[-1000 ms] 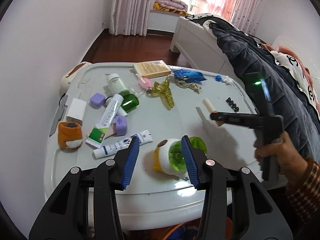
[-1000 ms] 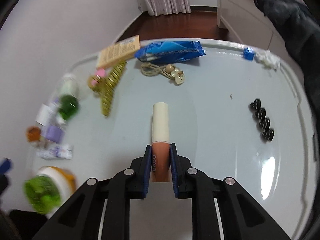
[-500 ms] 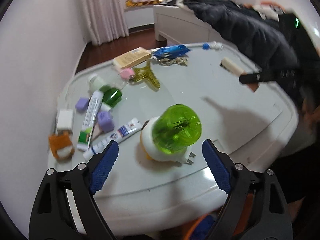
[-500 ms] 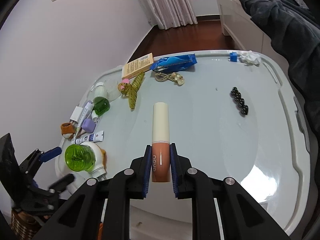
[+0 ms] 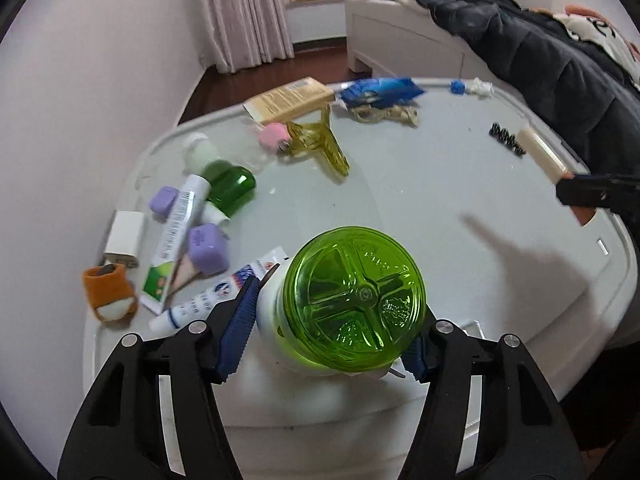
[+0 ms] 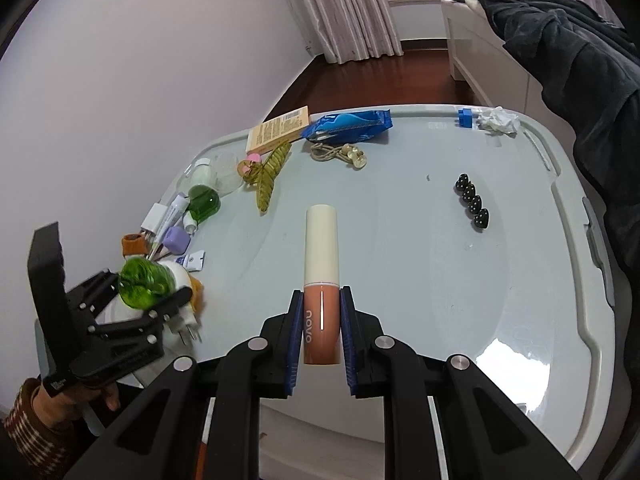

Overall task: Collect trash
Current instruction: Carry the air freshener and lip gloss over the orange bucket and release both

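My left gripper [image 5: 332,328] is shut on a white plug-in device with a green domed top [image 5: 354,300], held over the near edge of the pale table [image 5: 440,184]; it also shows in the right wrist view [image 6: 146,284]. My right gripper [image 6: 320,320] is shut on a lip gloss tube [image 6: 321,276] with a cream cap and peach body, held above the table's near side. The tube also shows at the right of the left wrist view [image 5: 540,154].
On the table lie a blue wrapper [image 6: 346,124], a crumpled tissue [image 6: 498,120], a blue block [image 6: 464,117], a tan box [image 6: 278,132], a yellow hair claw [image 6: 268,172], black clips [image 6: 472,202], tubes and small bottles [image 5: 192,216]. A bed with dark bedding [image 6: 560,40] stands right.
My left gripper has closed from wide open onto the green-topped device and lifted it. My right gripper keeps holding the lip gloss tube and has risen a little.
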`<action>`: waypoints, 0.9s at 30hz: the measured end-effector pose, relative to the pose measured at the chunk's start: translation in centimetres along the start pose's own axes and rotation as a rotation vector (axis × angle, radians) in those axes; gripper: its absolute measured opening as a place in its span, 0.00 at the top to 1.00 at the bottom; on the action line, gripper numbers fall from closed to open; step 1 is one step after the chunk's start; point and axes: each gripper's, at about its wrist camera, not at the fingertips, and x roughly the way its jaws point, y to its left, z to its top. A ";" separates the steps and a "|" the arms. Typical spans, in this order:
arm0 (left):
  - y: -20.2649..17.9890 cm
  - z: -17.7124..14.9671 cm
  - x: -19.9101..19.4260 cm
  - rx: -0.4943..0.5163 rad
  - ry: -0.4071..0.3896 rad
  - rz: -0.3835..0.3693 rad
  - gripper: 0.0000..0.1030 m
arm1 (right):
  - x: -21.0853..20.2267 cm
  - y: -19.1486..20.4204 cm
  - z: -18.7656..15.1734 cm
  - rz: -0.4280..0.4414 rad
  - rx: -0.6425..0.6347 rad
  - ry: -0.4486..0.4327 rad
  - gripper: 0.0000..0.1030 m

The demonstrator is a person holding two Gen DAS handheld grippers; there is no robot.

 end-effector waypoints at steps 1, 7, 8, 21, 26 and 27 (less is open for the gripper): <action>0.0 -0.1 -0.6 -0.001 -0.006 -0.005 0.42 | -0.2 0.1 -0.1 0.003 -0.005 -0.002 0.83; -0.9 -1.5 -5.8 0.037 -0.017 -0.050 0.42 | -2.7 2.6 -1.7 0.036 -0.070 -0.001 0.83; -1.2 -2.1 -6.6 0.048 -0.005 -0.063 0.42 | -3.2 3.4 -2.7 0.048 -0.089 0.009 0.83; -7.2 -16.4 -9.2 0.093 0.394 -0.288 0.41 | -2.0 7.2 -20.4 0.132 -0.077 0.407 0.82; -7.4 -17.7 -8.3 0.076 0.465 -0.272 0.41 | -0.3 8.0 -22.6 0.110 -0.111 0.487 0.44; -7.3 -17.7 -8.3 0.071 0.468 -0.263 0.40 | -0.3 8.0 -22.5 0.092 -0.118 0.477 0.40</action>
